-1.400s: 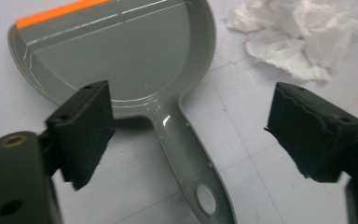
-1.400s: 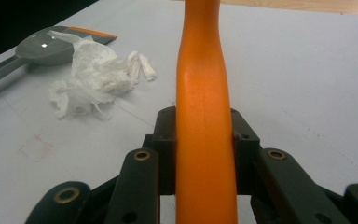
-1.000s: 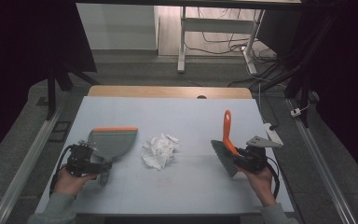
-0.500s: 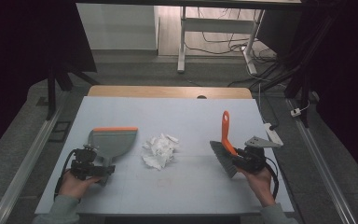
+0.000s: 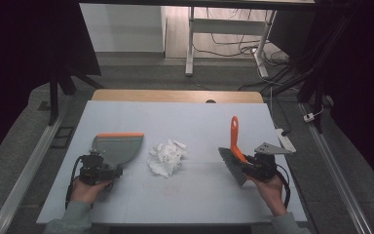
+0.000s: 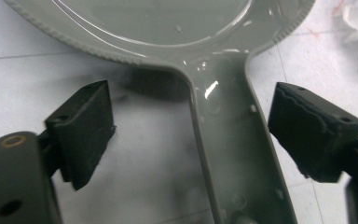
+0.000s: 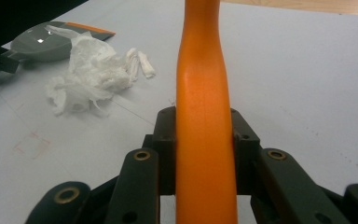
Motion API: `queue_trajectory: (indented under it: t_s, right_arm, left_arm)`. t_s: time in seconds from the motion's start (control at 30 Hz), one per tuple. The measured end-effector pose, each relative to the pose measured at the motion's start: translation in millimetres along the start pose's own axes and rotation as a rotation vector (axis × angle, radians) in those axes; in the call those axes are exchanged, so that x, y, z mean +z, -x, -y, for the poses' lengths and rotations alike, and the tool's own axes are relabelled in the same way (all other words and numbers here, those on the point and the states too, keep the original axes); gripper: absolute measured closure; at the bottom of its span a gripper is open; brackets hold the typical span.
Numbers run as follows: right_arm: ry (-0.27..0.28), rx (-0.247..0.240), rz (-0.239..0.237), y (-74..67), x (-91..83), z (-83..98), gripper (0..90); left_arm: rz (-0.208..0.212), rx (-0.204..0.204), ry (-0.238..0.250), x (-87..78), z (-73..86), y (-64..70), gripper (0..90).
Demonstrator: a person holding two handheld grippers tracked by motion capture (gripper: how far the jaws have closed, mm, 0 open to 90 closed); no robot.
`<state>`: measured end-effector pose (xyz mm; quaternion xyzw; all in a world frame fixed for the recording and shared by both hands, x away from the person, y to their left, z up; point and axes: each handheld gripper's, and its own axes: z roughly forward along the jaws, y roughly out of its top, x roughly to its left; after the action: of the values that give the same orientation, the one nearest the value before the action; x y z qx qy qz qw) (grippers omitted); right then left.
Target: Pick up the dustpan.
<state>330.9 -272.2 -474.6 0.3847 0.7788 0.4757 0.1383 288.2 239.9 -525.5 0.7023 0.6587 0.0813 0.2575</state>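
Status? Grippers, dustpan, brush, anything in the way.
Left gripper open, jaws closing, astride dustpan handle. Right gripper shut on brush. Tissue wad between them, nothing blocking.

One dustpan (image 5: 117, 147) lies on the table (image 5: 175, 117), to the left of the single heap of crumpled tissue (image 5: 166, 157). One brush (image 5: 234, 151) stands to the right of that heap. Two grippers are out: one (image 5: 108, 170) at the dustpan's handle, one (image 5: 247, 167) on the brush.
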Motion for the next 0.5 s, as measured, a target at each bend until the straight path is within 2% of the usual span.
queue_trajectory:
  t_s: [0.13, 0.33, 0.37, 0.5]
  right_arm:
    - [0.005, 0.001, 0.003, 0.1, -0.3, -0.1, 70.2]
    - [-0.001, 0.001, 0.002, -0.3, 0.5, 0.1, 70.2]
    - [-0.003, 0.001, 0.003, -0.2, 0.7, 0.2, 70.2]
    - [-0.001, 0.002, 0.006, 0.0, 0.2, 0.2, 70.3]
  left_arm:
    - [0.011, -0.019, 0.009, 2.9, -0.3, -0.4, 20.1]
    - [0.000, -0.022, 0.020, 4.3, -0.9, -0.3, 25.9]
    - [-0.012, -0.025, 0.026, 4.0, -0.6, 0.0, 28.1]
    - [-0.003, -0.031, 0.036, 3.2, -0.3, -0.8, 36.6]
